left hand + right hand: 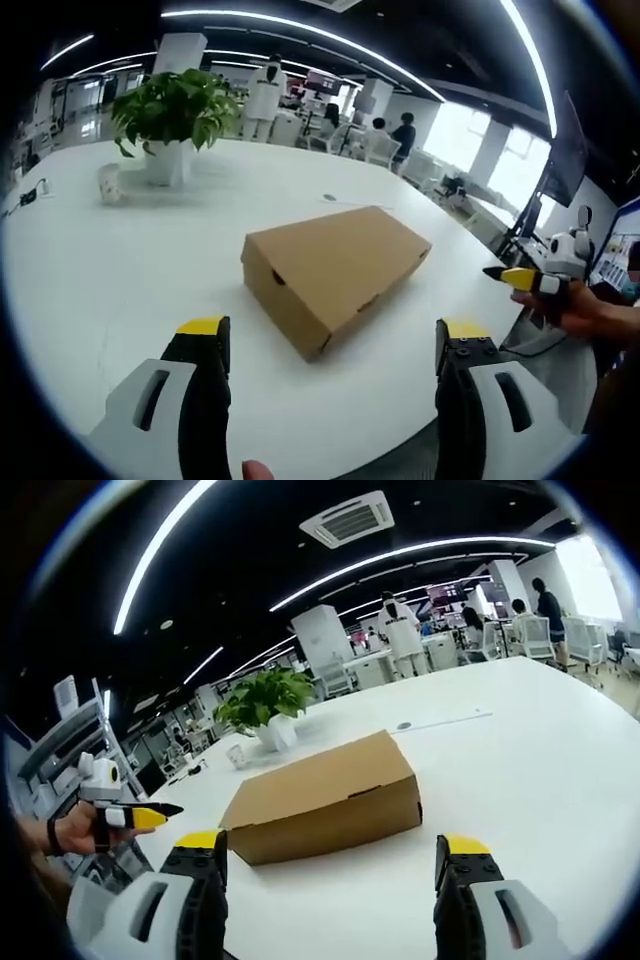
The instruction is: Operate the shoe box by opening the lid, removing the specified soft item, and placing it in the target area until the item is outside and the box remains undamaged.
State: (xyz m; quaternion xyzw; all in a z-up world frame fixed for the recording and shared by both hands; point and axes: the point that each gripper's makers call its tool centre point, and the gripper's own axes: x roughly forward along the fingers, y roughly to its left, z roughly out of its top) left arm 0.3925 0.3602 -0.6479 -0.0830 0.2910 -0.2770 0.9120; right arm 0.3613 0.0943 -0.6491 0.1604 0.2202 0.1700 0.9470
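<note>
The left gripper view catches a paper cup beside the potted plant at eleven o'clock. The closed shoe box lies on the white table, at twelve o'clock ahead of both grippers and untouched. The left gripper and right gripper both gape wide, holding nothing.

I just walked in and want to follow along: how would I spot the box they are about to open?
Start at the big white table with the potted plant at its far side. Nearer the two open grippers, well apart from the plant, lies the shoe box, lid closed. It is the plain brown cardboard thing on the white top, long and low, unlike the small white cup beside the plant.
</note>
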